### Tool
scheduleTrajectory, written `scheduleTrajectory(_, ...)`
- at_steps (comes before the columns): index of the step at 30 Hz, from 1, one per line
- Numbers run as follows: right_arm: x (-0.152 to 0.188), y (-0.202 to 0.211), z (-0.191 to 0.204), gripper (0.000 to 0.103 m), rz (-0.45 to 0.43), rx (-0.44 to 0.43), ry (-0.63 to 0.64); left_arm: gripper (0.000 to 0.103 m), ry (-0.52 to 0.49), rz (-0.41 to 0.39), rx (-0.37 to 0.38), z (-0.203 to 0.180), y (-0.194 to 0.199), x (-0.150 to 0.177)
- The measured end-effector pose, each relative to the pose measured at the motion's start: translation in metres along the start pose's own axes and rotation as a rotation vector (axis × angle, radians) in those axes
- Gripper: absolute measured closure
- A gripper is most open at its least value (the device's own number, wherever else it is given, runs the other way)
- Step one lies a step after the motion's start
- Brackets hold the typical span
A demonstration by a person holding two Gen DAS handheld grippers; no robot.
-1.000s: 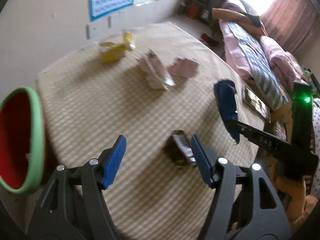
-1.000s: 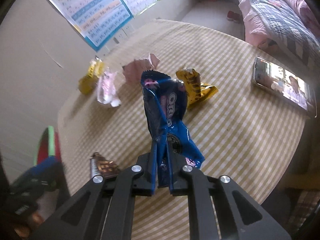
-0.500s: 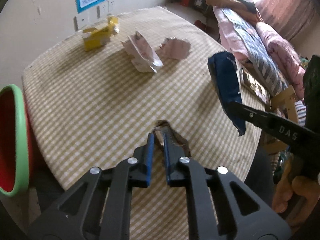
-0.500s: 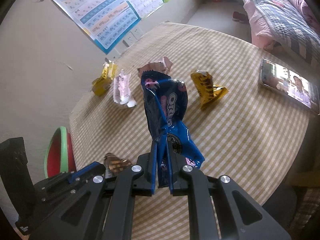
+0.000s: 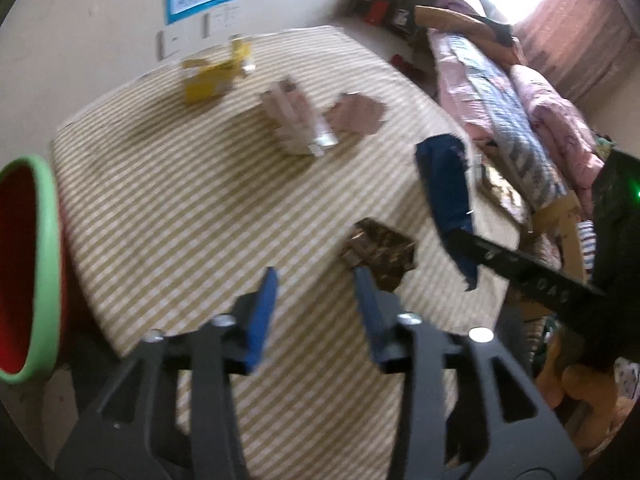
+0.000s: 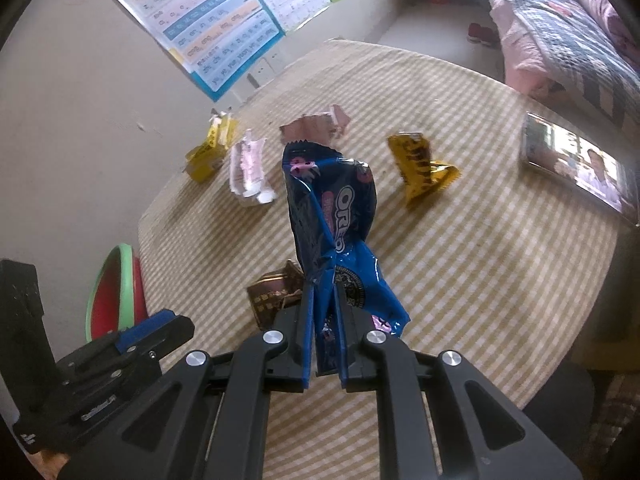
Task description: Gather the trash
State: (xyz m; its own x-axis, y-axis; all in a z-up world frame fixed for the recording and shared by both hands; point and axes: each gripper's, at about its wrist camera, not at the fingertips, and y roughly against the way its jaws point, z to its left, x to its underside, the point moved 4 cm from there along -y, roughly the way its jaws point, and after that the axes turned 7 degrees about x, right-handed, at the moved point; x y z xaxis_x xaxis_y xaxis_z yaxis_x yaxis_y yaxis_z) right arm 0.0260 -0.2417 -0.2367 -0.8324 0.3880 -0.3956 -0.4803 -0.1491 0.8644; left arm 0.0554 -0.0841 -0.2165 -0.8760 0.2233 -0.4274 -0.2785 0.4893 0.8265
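Observation:
My right gripper (image 6: 323, 304) is shut on a blue Oreo wrapper (image 6: 336, 216) and holds it above the round checked table (image 6: 500, 280); the wrapper also shows in the left wrist view (image 5: 446, 184). My left gripper (image 5: 316, 280) is open and empty, just left of a brown wrapper (image 5: 380, 250) lying on the cloth; the brown wrapper also shows in the right wrist view (image 6: 272, 296). A red bin with a green rim (image 5: 28, 268) stands at the table's left edge.
More trash lies on the table: a yellow wrapper (image 5: 212, 76), a pink-white wrapper (image 5: 298, 120), a pink torn piece (image 5: 358, 114) and a gold wrapper (image 6: 422, 168). A phone (image 6: 580, 168) lies at the right edge. A bed (image 5: 520, 112) stands beyond.
My left gripper was shut around the brown wrapper half a second ago; now it is open and the wrapper lies on the table to its right. The right gripper still holds the Oreo wrapper.

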Motion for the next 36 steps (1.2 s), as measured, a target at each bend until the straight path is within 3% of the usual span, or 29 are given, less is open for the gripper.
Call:
scheduleTrajectory(4,0.0,0.004,-0.012,0.093,-0.009,0.012,-0.027,0.048,-0.065,0.013,0.022,-0.025,-0.017,-0.01)
scheduleTrajectory(7,0.001,0.007,-0.02,0.093,-0.013,0.016,-0.042,0.045,-0.06,0.047,0.052,-0.034,-0.033,-0.015)
scheduleTrajectory(12,0.003,0.011,-0.03,0.093,-0.011,0.011,-0.061,0.04,-0.131,0.121,-0.003,-0.044,-0.069,-0.011)
scheduleTrajectory(14,0.004,0.012,-0.033,0.093,-0.012,0.008,-0.064,0.041,-0.171,0.111,-0.027,-0.048,-0.07,-0.01)
scheduleTrajectory(17,0.004,0.012,-0.034,0.092,-0.011,0.002,-0.069,0.055,-0.187,0.103,-0.044,-0.048,-0.068,-0.01)
scheduleTrajectory(21,0.005,0.011,-0.032,0.092,-0.003,-0.007,-0.064,0.055,-0.207,0.104,-0.031,-0.046,-0.068,-0.01)
scheduleTrajectory(25,0.006,0.01,-0.03,0.092,0.001,-0.01,-0.061,0.045,-0.244,0.101,-0.061,-0.047,-0.075,-0.011)
scheduleTrajectory(28,0.006,0.01,-0.03,0.092,0.001,-0.007,-0.062,0.039,-0.246,0.111,-0.076,-0.044,-0.078,-0.012)
scheduleTrajectory(32,0.006,0.009,-0.031,0.092,0.0,-0.004,-0.065,0.037,-0.172,0.129,-0.08,-0.027,-0.083,-0.014)
scheduleTrajectory(35,0.007,0.008,-0.033,0.092,0.005,-0.004,-0.065,0.038,-0.117,0.151,-0.071,-0.015,-0.087,-0.011)
scheduleTrajectory(36,0.007,0.008,-0.032,0.092,0.006,-0.004,-0.065,0.044,-0.119,0.138,-0.074,-0.015,-0.084,-0.011)
